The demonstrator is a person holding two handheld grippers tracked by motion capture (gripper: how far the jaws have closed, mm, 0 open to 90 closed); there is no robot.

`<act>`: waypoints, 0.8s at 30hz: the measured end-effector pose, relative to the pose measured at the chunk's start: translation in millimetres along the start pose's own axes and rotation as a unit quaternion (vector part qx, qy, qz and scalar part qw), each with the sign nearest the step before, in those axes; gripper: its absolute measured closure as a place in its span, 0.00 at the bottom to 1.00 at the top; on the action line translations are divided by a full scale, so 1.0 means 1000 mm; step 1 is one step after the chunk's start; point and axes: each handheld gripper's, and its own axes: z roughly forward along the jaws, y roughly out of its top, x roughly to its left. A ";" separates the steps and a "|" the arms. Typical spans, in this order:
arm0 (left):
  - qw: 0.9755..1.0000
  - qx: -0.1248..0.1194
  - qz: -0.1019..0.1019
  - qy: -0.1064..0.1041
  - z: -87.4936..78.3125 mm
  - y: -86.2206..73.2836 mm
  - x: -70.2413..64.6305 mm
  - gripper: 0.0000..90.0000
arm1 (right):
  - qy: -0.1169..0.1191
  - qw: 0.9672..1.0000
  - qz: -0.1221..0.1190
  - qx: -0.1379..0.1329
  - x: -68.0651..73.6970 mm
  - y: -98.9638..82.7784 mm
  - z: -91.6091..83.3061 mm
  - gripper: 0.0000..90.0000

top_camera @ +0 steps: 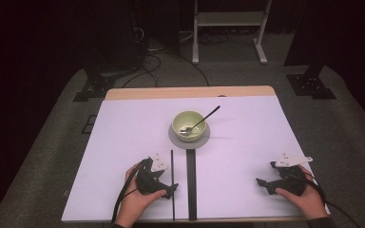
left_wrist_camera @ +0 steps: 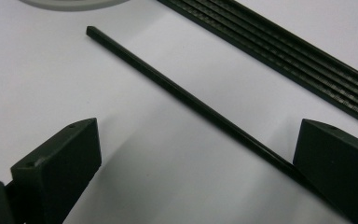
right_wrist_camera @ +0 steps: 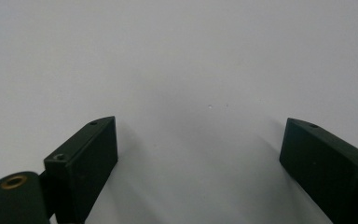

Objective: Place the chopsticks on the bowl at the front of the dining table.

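A pale green bowl [top_camera: 186, 122] stands on a round grey plate [top_camera: 200, 140] at the table's middle, with a metal spoon [top_camera: 208, 115] leaning in it, handle to the far right. Toward me from the plate lie a thin black rod [top_camera: 172, 161] and a wider black strip [top_camera: 191, 185], side by side. My left gripper [top_camera: 169, 186] is open right at the rod. In the left gripper view the rod [left_wrist_camera: 168, 86] runs diagonally between the jaws of the left gripper [left_wrist_camera: 198, 130] and passes under the right one. My right gripper [top_camera: 265, 173] rests open at the near right.
A white sheet [top_camera: 123, 142] covers the wooden table. The wide strip [left_wrist_camera: 279, 46] crosses the upper right of the left gripper view. The open right gripper [right_wrist_camera: 200, 123] has only white sheet [right_wrist_camera: 191, 60] between its jaws. A white frame [top_camera: 228, 28] and cables lie on the floor beyond.
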 end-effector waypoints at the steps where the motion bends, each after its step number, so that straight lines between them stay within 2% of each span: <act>1: 1.000 0.000 -0.001 0.000 -0.001 -0.001 0.001 0.00 | 0.000 1.000 0.000 0.000 0.000 0.000 0.000 0.11; 14: 1.000 0.007 -0.009 0.006 -0.009 -0.009 0.012 0.00 | 0.000 1.000 0.000 0.000 0.000 0.000 0.000 0.11; 19: 1.000 0.001 -0.019 0.006 -0.016 -0.015 0.012 0.00 | 0.000 1.000 0.000 0.000 0.000 0.000 0.000 0.11; 24: 1.000 0.005 -0.017 0.011 -0.023 -0.021 0.011 0.00 | 0.000 1.000 0.000 0.000 0.000 0.000 0.000 0.11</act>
